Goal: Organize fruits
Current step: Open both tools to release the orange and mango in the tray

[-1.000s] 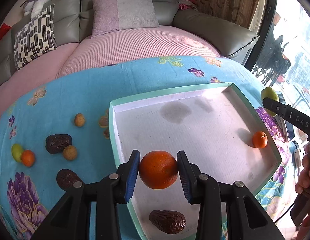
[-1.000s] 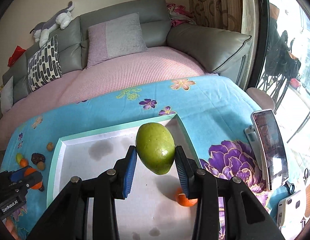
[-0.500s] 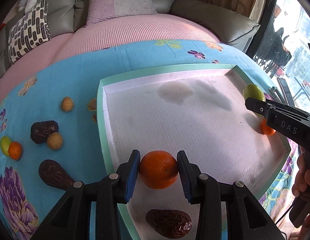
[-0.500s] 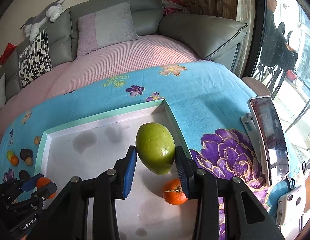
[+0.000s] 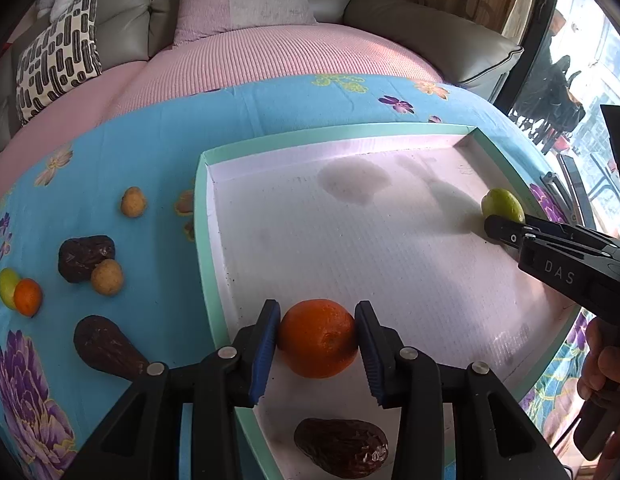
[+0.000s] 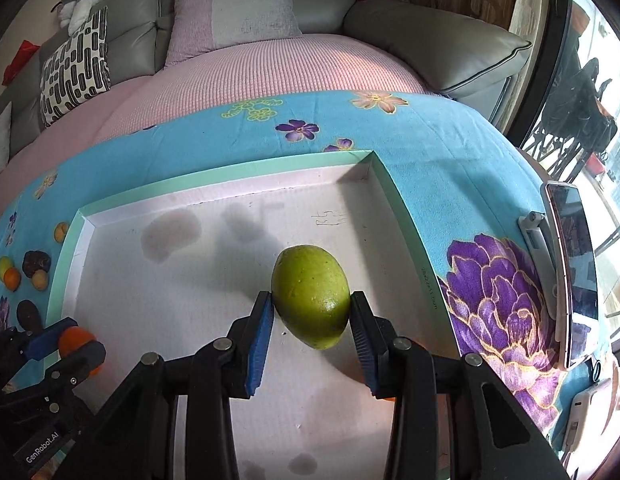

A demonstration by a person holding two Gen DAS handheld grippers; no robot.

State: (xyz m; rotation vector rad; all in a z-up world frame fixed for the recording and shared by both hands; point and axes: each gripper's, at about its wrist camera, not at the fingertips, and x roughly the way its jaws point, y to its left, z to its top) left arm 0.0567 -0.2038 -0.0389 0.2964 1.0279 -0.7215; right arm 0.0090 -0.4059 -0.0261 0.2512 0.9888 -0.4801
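Left wrist view: left gripper (image 5: 317, 338) pinched orange (image 5: 317, 337) over tray (image 5: 201, 248) | right gripper (image 6: 312, 322), marked "DAS", clamped green fruit (image 6: 311, 295), possibly a mango, over tray | "GenRobot.AI" read on left tool.

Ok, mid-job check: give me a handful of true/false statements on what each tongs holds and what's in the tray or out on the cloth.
1. The left tongs grip an orange. True.
2. The right tongs are empty. False: they hold a green mango.
3. A dark date lies inside the tray. True.
4. Every fruit is already in the tray. False: several, like a small orange fruit, sit on the blue cloth.
5. The tray has dividers. False: one open compartment.
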